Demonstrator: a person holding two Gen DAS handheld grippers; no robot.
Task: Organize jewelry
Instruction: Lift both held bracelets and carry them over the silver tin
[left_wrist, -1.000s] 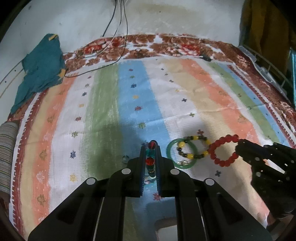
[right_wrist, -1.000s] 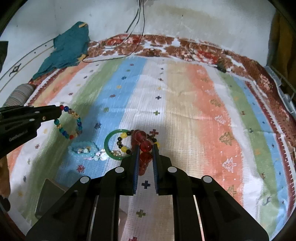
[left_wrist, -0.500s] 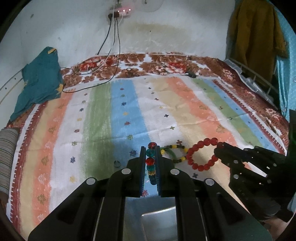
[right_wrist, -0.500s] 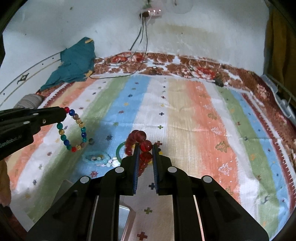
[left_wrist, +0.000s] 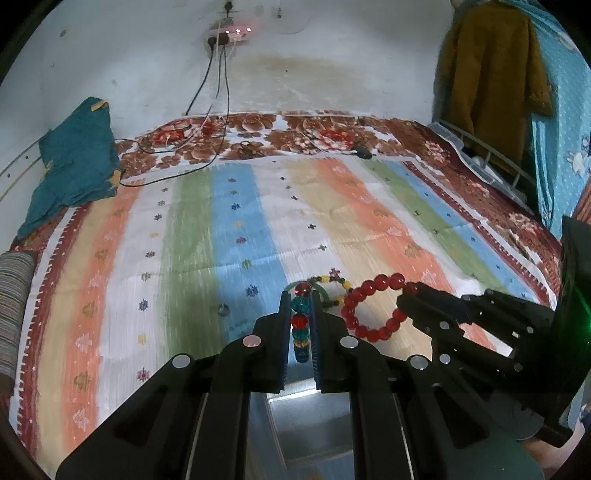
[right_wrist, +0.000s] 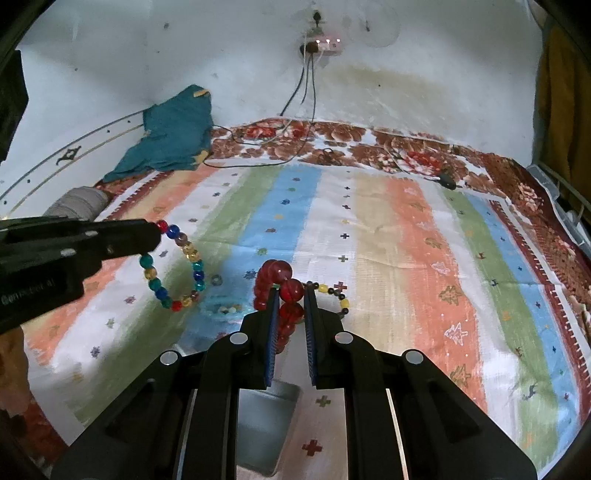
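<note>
My bed is covered by a striped sheet (left_wrist: 236, 236) over a floral blanket (left_wrist: 280, 136) that shows along the far edge. A teal cloth (left_wrist: 74, 166) lies at the far left corner. Cables (left_wrist: 218, 96) hang from a wall socket (left_wrist: 229, 33) onto the blanket. A mustard garment (left_wrist: 487, 77) hangs beyond the right edge.

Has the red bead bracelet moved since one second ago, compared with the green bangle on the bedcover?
Yes. The red bead bracelet, shut in the right gripper, has risen off the bedcover; earlier it lay beside the green bangle, which stays down.
</note>
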